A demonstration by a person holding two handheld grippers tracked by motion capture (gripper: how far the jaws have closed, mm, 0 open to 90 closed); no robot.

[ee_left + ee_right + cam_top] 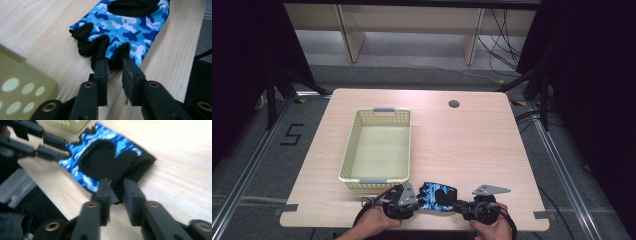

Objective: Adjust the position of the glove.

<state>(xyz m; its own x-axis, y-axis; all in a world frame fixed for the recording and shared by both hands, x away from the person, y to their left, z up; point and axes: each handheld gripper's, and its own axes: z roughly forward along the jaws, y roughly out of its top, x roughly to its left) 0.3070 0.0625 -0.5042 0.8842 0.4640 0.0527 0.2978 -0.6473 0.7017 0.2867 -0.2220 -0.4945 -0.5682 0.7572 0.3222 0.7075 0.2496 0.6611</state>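
**Two grippers at either end of a camouflage glove**

A fingerless glove of blue, white and black camouflage fabric with black padded patches [438, 195] lies flat on the pale wooden table [462, 145], close to the near edge and just in front of the near right corner of a pale yellow-green perforated plastic basket with grey handles [377, 150]. The basket stands left of the table's middle.

The left gripper [113, 66] comes at the glove from its finger end. In the left gripper view its two black jaws stand a little apart, their tips at the black-trimmed finger openings — one of the stubby finger ends sits in the gap between them, but whether the jaws actually pinch it I cannot tell. A corner of the basket shows at the lower left of that view.

The right gripper [117, 183] meets the opposite, black cuff end. Its jaws are likewise slightly apart, with the edge of the cuff lying at or between their tips — the blur leaves it unclear whether they grip the fabric.

In the high view a person's left hand [374, 220] and right hand [492, 227] hold the grippers low over the table's near edge, the glove between them.
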